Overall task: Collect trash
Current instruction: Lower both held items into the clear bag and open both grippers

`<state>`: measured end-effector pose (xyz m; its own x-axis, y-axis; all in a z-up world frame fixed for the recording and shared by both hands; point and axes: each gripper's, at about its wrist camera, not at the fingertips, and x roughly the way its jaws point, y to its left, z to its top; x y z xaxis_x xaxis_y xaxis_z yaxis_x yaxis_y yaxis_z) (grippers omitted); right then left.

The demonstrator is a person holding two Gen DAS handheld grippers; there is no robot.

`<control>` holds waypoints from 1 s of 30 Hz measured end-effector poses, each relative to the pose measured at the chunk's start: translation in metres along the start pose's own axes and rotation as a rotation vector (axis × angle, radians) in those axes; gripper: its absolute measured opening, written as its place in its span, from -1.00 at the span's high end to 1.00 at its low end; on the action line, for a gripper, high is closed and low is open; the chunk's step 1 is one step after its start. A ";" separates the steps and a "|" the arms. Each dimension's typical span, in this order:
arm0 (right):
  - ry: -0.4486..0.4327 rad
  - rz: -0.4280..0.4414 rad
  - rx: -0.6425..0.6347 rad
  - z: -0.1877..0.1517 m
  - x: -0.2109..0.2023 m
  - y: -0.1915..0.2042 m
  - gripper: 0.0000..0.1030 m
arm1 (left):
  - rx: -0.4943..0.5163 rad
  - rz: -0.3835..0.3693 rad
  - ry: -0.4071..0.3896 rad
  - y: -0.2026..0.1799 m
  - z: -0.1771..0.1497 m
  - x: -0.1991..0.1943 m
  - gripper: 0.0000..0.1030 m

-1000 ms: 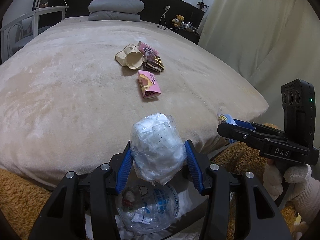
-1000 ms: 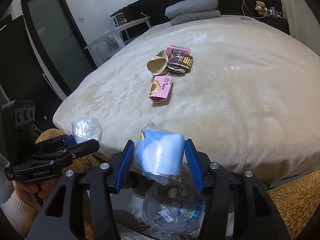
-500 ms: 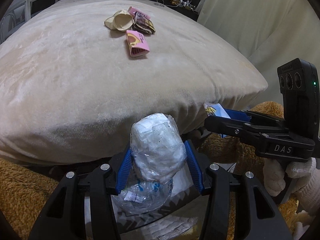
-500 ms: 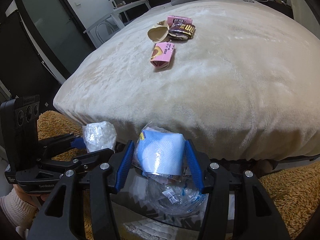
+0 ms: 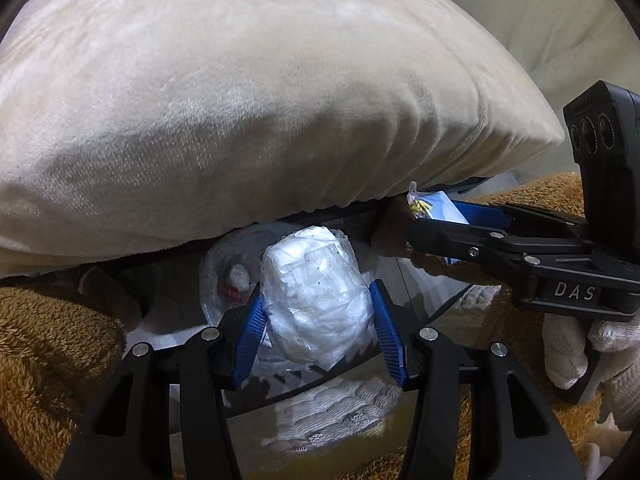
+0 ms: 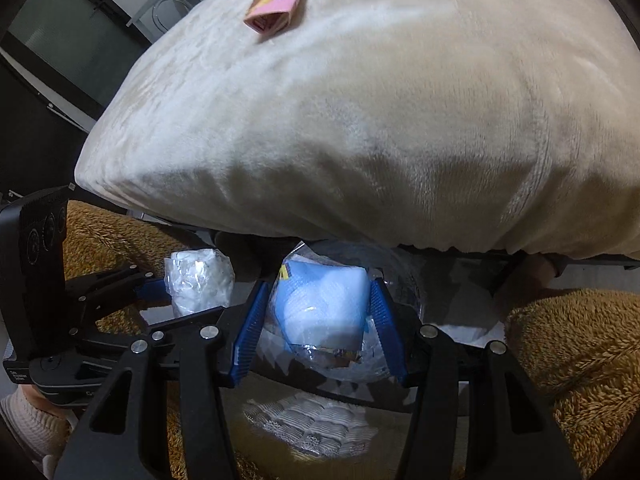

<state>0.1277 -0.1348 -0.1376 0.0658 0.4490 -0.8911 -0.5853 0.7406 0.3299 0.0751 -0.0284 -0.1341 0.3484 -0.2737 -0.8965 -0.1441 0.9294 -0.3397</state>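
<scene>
- We see the left gripper (image 5: 316, 334) fingers clamping a white plastic wad (image 5: 314, 300), low beside the bed (image 5: 240, 100).
- We see the right gripper (image 6: 318, 332) fingers pinching a blue packet (image 6: 324, 304), level, just right.

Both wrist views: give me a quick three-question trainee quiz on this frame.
1. True or false: the left gripper is shut on a clear plastic wad.
2. What does the right gripper hold? A) pink box B) blue-and-white packet C) nothing
3. Where does the pink box lie?

Key: 1. True. 2. B, the blue-and-white packet. 3. On the bed, untouched.
</scene>
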 end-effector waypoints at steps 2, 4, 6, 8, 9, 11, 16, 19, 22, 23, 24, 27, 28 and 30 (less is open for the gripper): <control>0.039 -0.004 0.015 0.001 0.008 -0.005 -0.02 | -0.012 -0.002 0.030 0.002 -0.001 0.006 0.03; 0.075 -0.006 0.033 0.001 0.016 -0.010 -0.02 | -0.026 -0.002 0.063 0.005 -0.001 0.013 0.03; 0.109 -0.004 0.048 0.000 0.023 -0.014 -0.02 | -0.041 -0.008 0.099 0.007 -0.001 0.022 0.03; 0.139 -0.005 0.063 0.001 0.030 -0.017 -0.02 | -0.051 -0.007 0.131 0.008 0.000 0.030 0.03; 0.153 -0.005 0.071 0.001 0.033 -0.018 -0.02 | -0.054 -0.006 0.146 0.011 -0.001 0.032 0.03; 0.176 -0.004 0.083 0.002 0.038 -0.020 -0.02 | -0.059 -0.007 0.173 0.011 -0.001 0.038 0.03; 0.235 -0.033 0.094 0.003 0.051 -0.022 -0.02 | -0.050 0.001 0.225 0.010 -0.003 0.049 0.03; 0.262 -0.044 0.100 0.001 0.057 -0.022 -0.02 | -0.052 0.008 0.248 0.012 -0.006 0.053 0.03; 0.286 -0.050 0.107 -0.001 0.061 -0.025 -0.02 | -0.057 0.010 0.266 0.012 -0.006 0.057 0.03; 0.292 -0.050 0.109 -0.001 0.062 -0.027 -0.02 | -0.057 0.010 0.271 0.013 -0.006 0.057 0.03; 0.296 -0.050 0.113 -0.002 0.063 -0.027 -0.02 | -0.057 0.010 0.275 0.013 -0.006 0.057 0.03; 0.305 -0.050 0.117 -0.002 0.065 -0.030 -0.02 | -0.055 0.014 0.282 0.012 -0.005 0.059 0.03; 0.306 -0.050 0.118 -0.002 0.065 -0.030 -0.02 | -0.055 0.014 0.284 0.012 -0.006 0.059 0.02; 0.308 -0.052 0.116 -0.001 0.065 -0.030 -0.02 | -0.053 0.014 0.285 0.011 -0.007 0.058 0.02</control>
<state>0.1482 -0.1282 -0.2060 -0.1652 0.2500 -0.9540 -0.4901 0.8186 0.2994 0.0879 -0.0360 -0.1920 0.0724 -0.3262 -0.9425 -0.1983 0.9214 -0.3342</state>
